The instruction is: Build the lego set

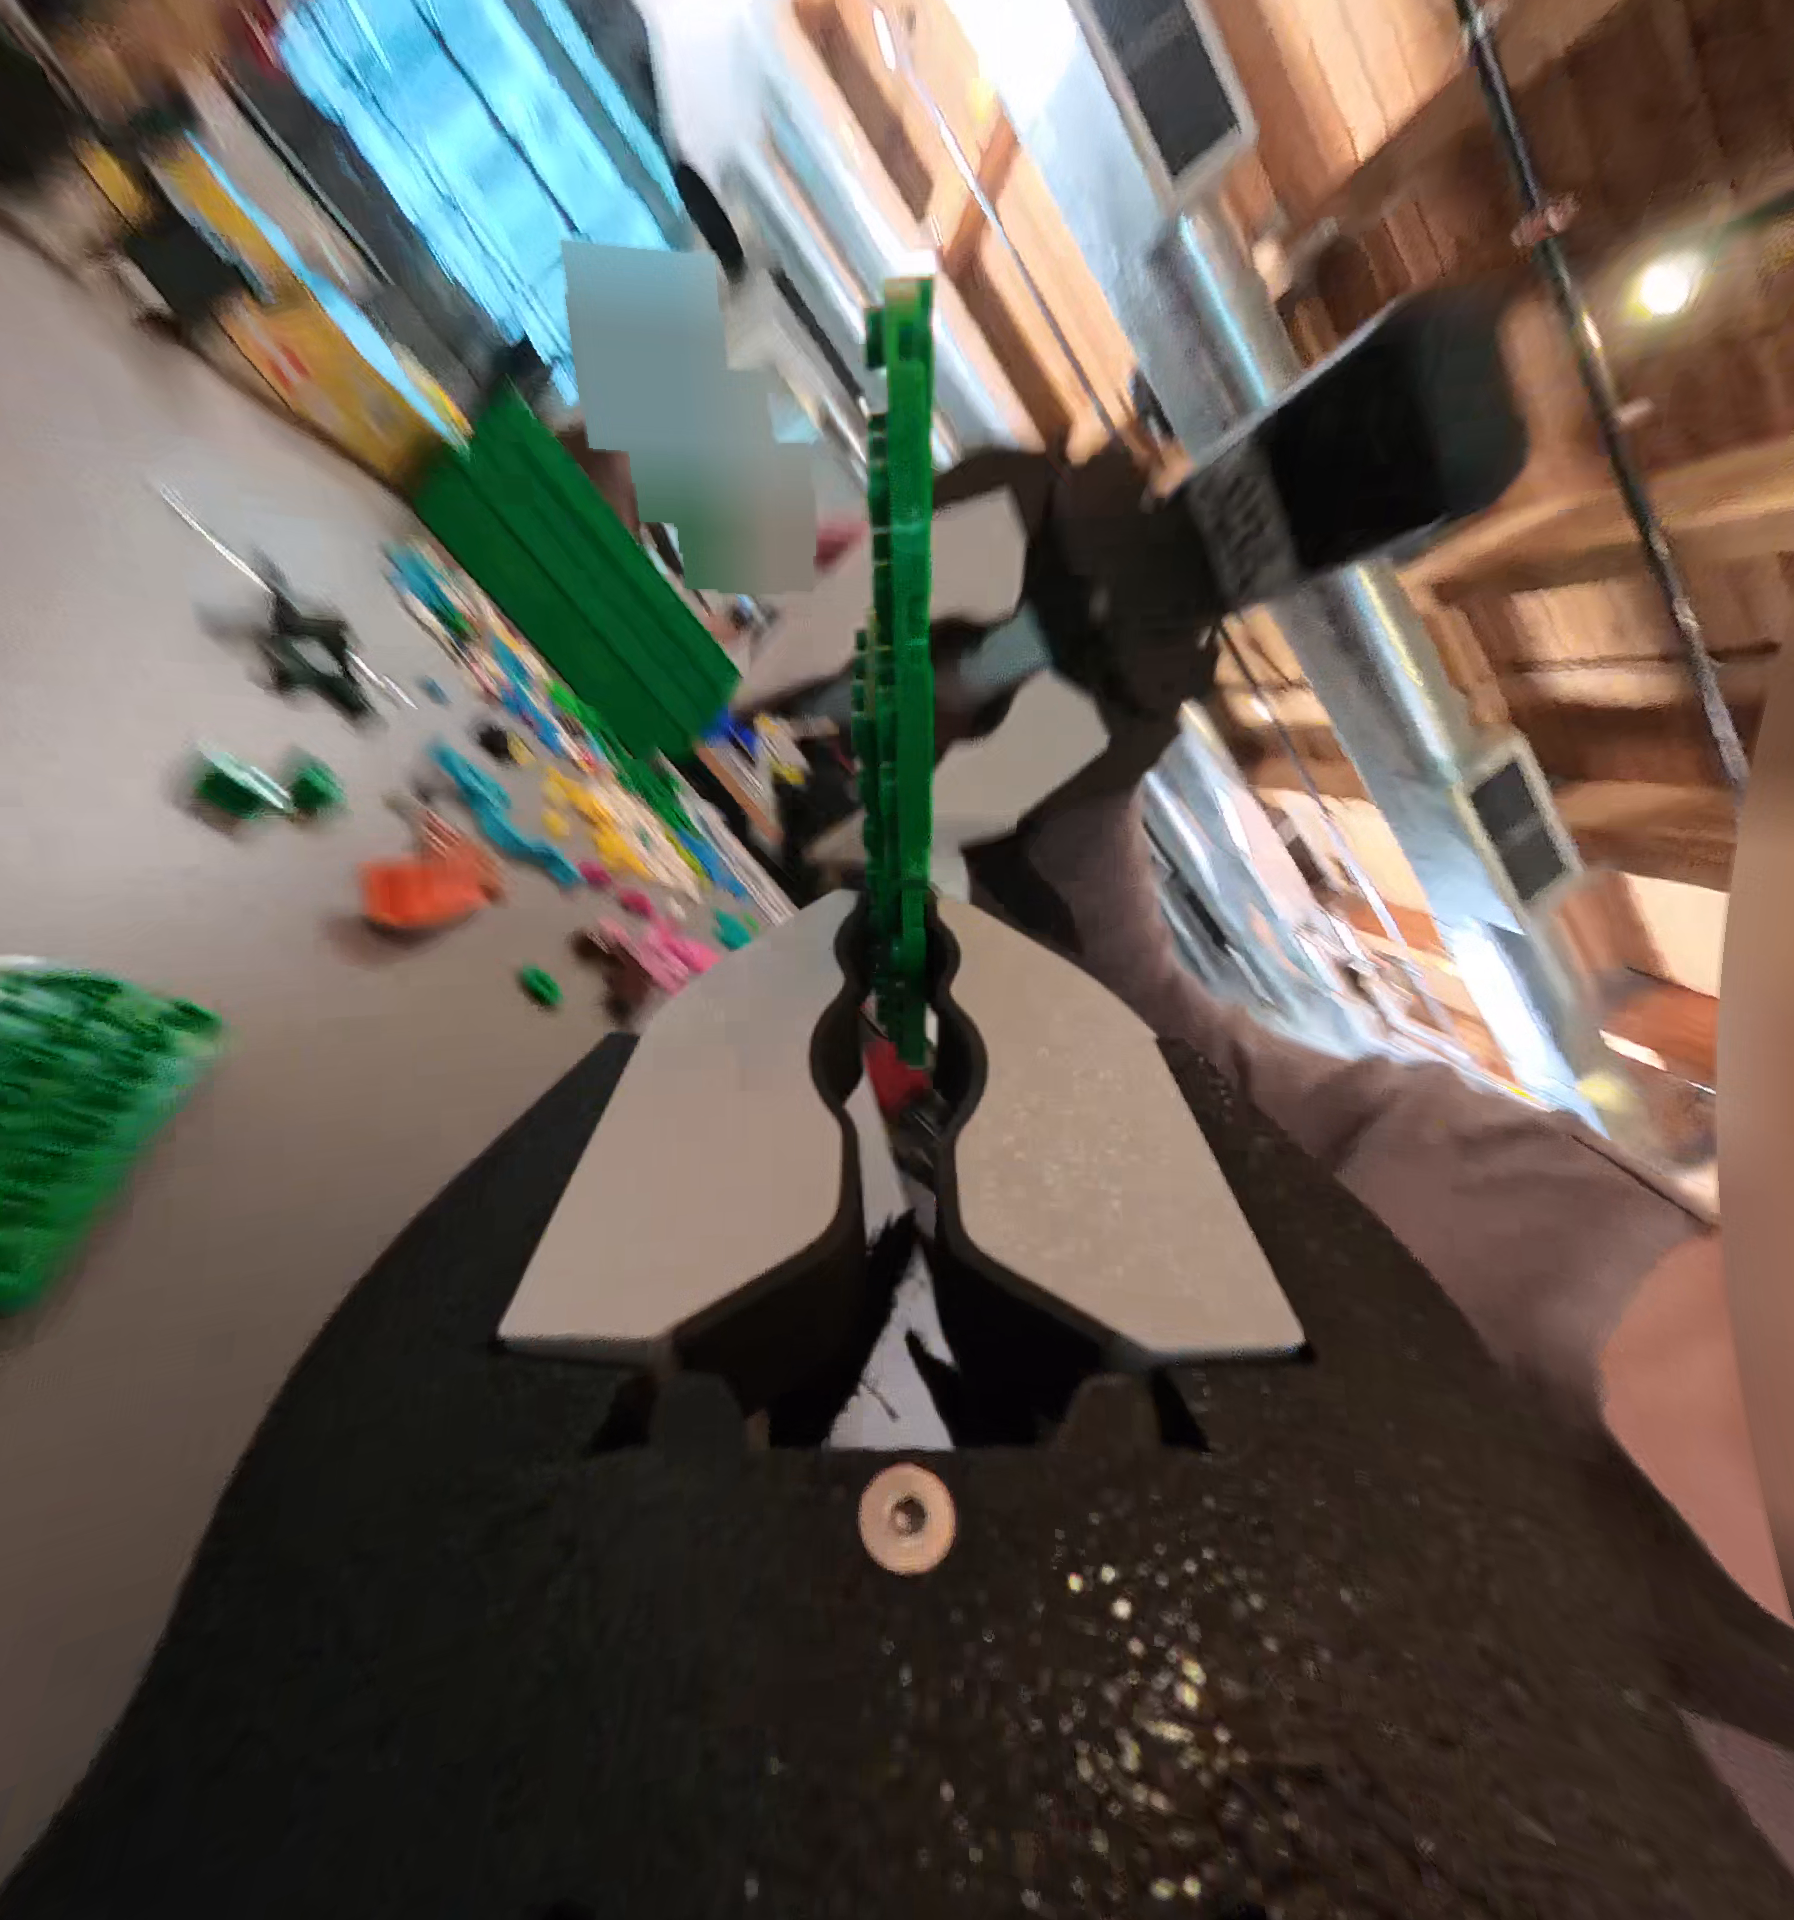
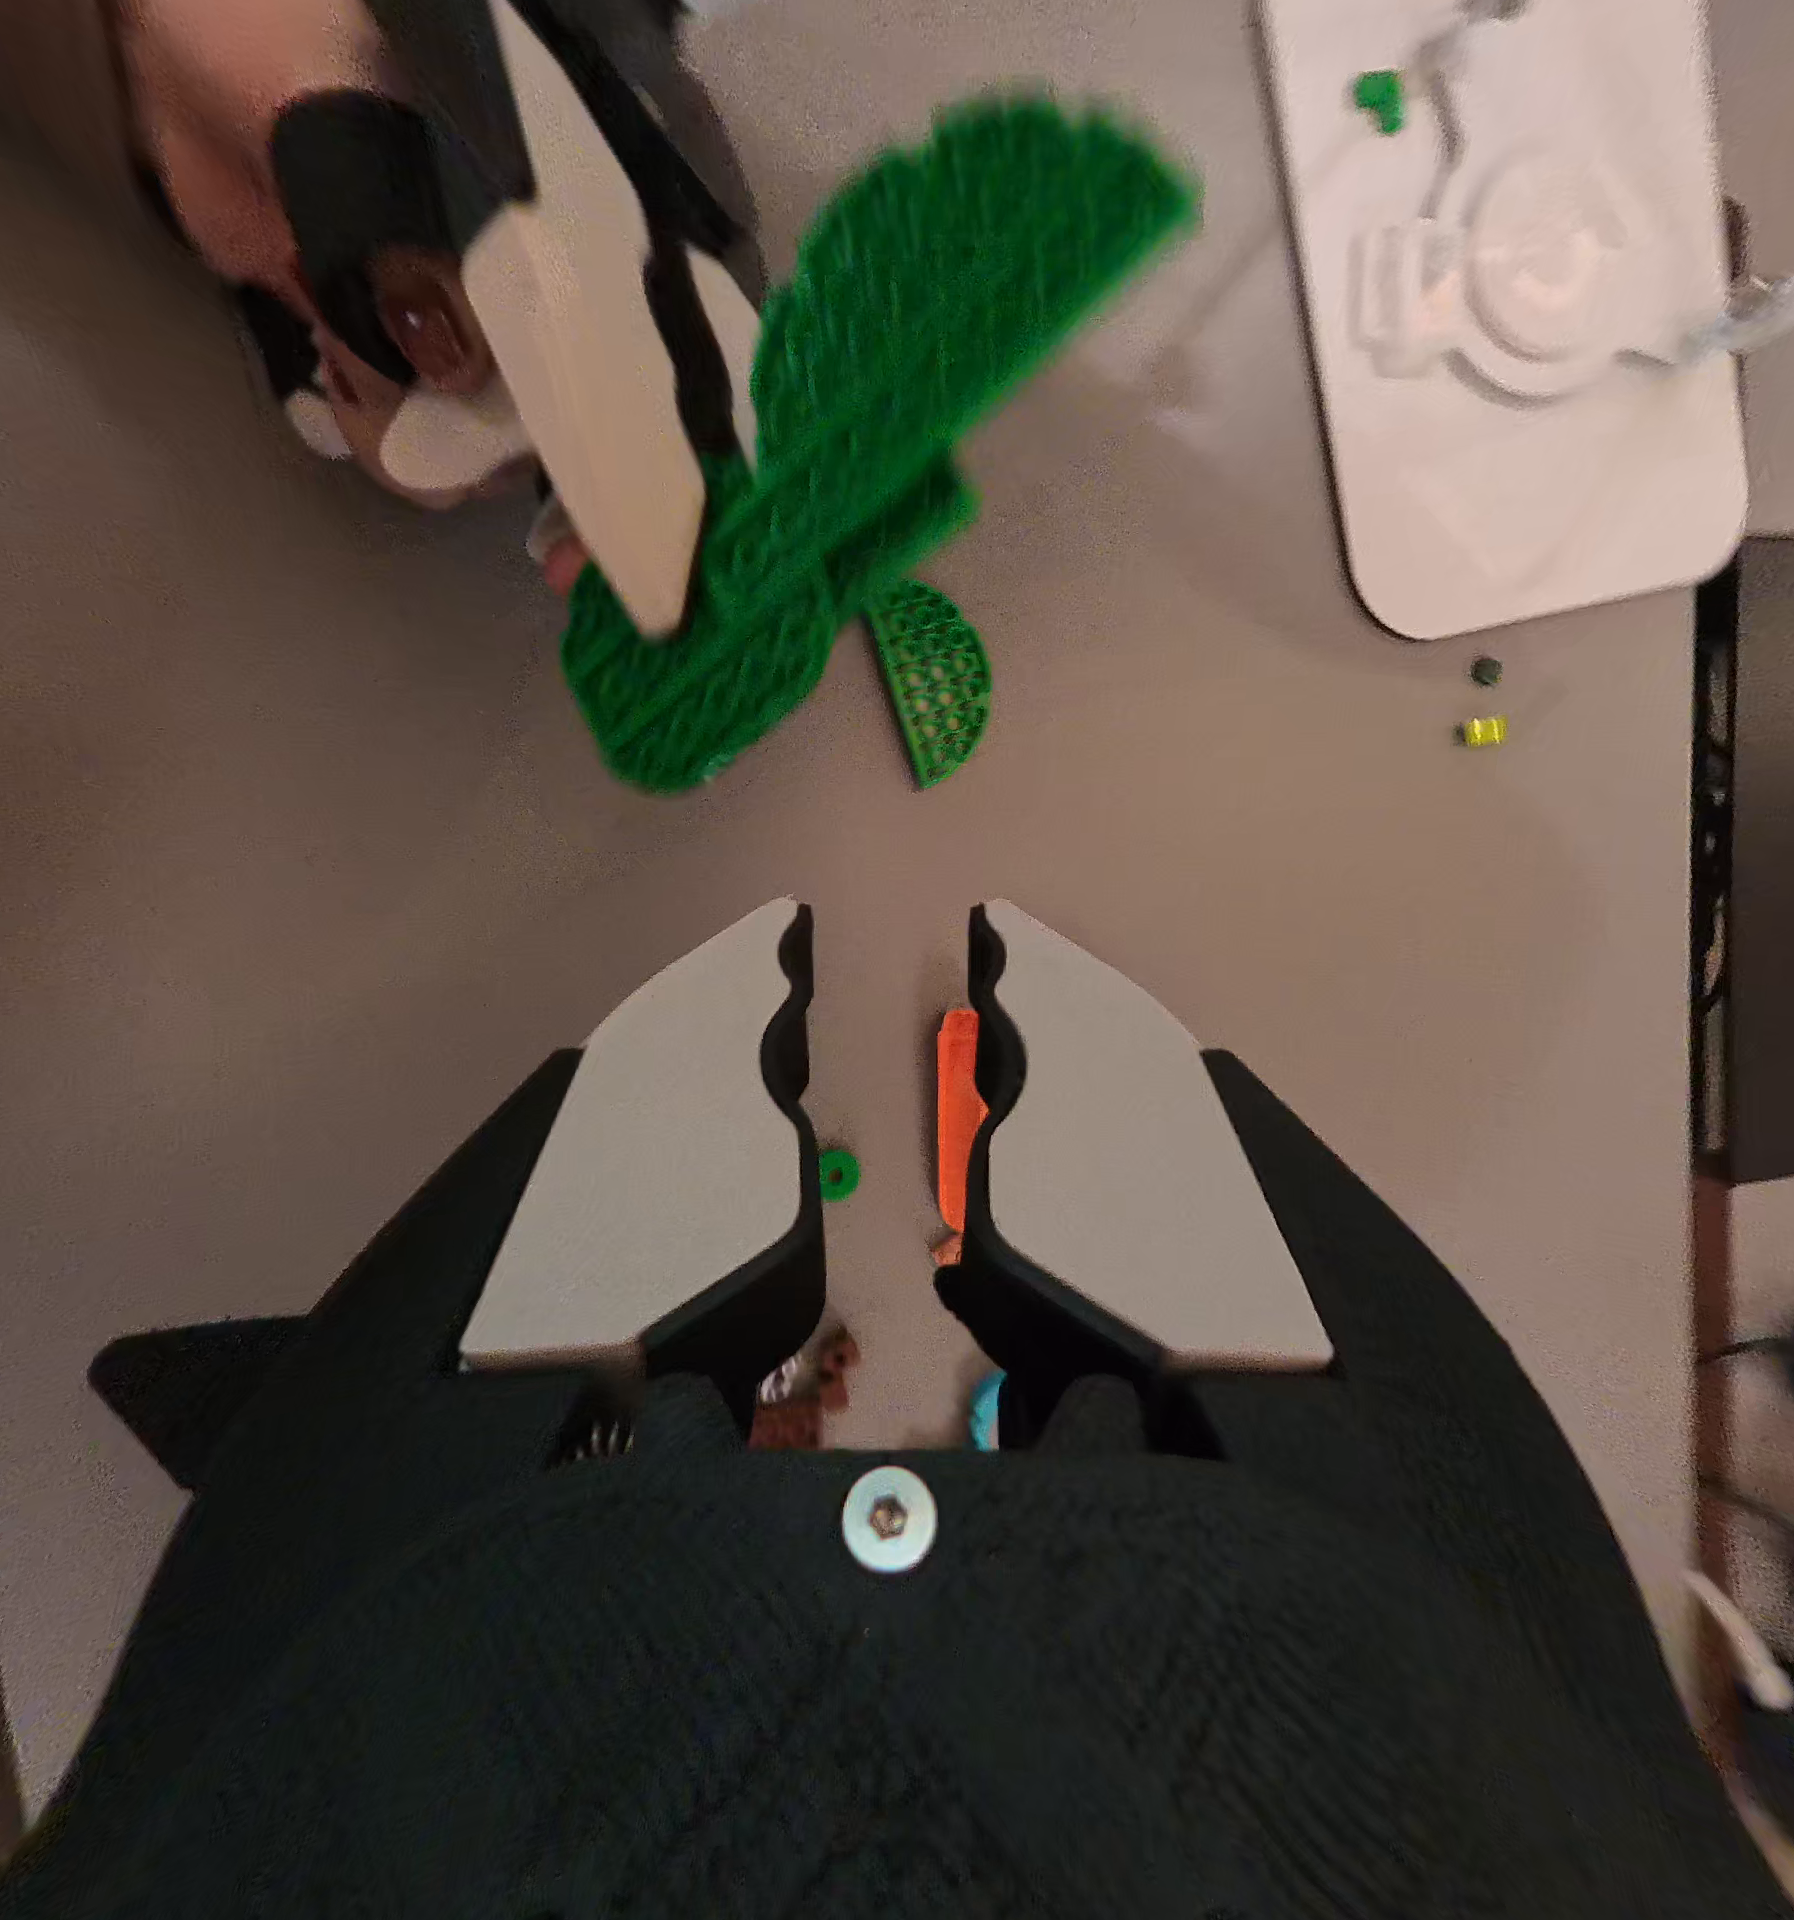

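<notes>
My left gripper is shut on a large green plate assembly, seen edge-on and lifted off the table. In the right wrist view the same green assembly shows flat with studs, held by the left gripper above the grey table. A small green rounded plate lies underside-up on the table beside it. My right gripper is open and empty, hovering over the table. An orange piece lies by its right finger and a small green round piece by its left finger.
A white tray with a small green piece stands at the far right. A yellow piece and a dark stud lie near it. Loose coloured bricks, an orange piece and a green baseplate show in the left wrist view.
</notes>
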The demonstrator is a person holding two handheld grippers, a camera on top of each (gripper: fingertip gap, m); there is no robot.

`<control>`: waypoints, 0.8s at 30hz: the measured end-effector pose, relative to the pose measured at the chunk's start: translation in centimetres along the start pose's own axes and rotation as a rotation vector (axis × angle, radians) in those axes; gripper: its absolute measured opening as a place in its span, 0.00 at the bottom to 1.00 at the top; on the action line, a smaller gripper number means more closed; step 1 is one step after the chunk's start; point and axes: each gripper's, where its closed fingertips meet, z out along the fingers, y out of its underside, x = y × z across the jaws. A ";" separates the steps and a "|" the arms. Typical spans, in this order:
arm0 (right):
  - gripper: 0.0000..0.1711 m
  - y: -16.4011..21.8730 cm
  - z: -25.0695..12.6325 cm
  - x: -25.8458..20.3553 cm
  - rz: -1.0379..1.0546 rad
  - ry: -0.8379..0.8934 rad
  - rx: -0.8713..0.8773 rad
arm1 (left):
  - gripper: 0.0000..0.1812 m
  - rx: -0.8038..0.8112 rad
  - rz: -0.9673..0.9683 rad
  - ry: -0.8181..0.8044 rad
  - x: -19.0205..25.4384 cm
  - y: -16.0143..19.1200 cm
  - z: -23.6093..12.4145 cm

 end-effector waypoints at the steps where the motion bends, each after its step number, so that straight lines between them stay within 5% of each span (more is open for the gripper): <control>1: 0.17 0.3 0.5 0.5 0.047 0.024 0.035 | 0.04 0.055 0.053 -0.043 -0.4 -1.6 -0.8; 6: 0.25 0.9 4.6 -0.2 0.084 -0.044 0.152 | 0.05 0.164 0.181 -0.214 -2.3 -6.0 -4.1; 14: 0.25 0.6 11.1 0.4 0.068 -0.164 0.103 | 0.04 0.139 0.157 -0.225 -3.3 -5.5 -4.3; 24: 0.23 0.2 11.3 -1.6 0.096 -0.348 0.096 | 0.05 0.118 0.180 -0.225 -3.3 -5.1 -4.0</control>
